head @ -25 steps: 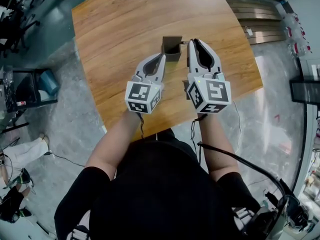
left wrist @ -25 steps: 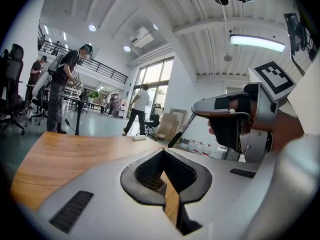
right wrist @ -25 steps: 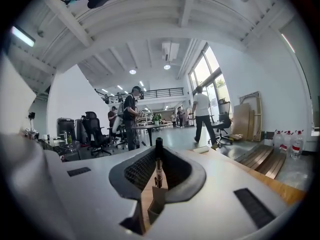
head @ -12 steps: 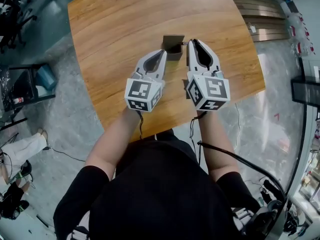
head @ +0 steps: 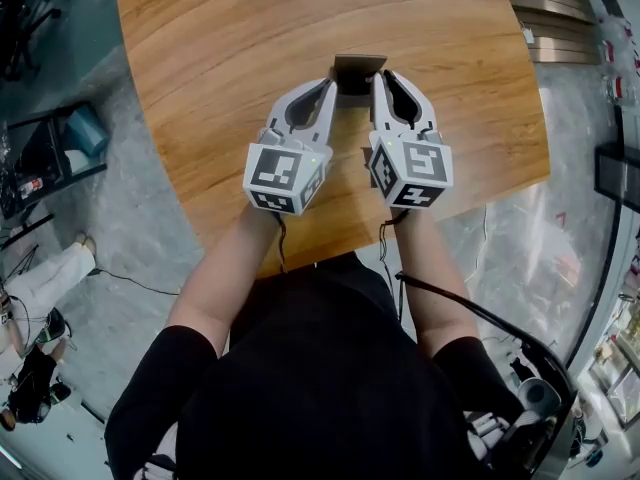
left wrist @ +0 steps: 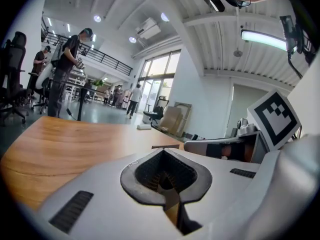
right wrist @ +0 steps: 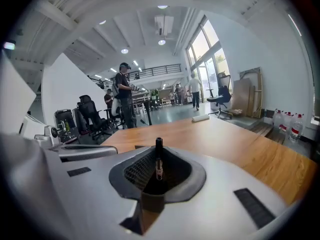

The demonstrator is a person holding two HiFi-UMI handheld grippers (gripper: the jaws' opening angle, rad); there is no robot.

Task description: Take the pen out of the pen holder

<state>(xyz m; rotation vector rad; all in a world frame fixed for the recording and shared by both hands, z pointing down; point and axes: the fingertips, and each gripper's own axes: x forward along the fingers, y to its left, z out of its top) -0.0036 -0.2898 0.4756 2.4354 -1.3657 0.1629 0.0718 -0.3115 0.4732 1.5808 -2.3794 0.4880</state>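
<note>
A small brown open-topped pen holder [head: 358, 68] stands on the wooden table [head: 220, 58]. My two grippers meet at its near side. My left gripper [head: 327, 87] is shut, and its tips [left wrist: 162, 150] rest just under the holder's rim [left wrist: 166, 146]. My right gripper [head: 380, 77] is shut on a dark pen [right wrist: 158, 165], which stands upright between its jaws. The jaws hide the pen's lower end, and the pen does not show in the head view.
The table's near edge [head: 300, 258] runs just in front of the person's body. Grey floor with cables [head: 110, 308] lies to the left, and stacked boards [head: 560, 28] lie to the far right. People and office chairs [right wrist: 95, 116] stand in the far background.
The head view has shifted, so the table sits higher in frame. Both grippers have drawn closer together at the pen holder, and both are still shut.
</note>
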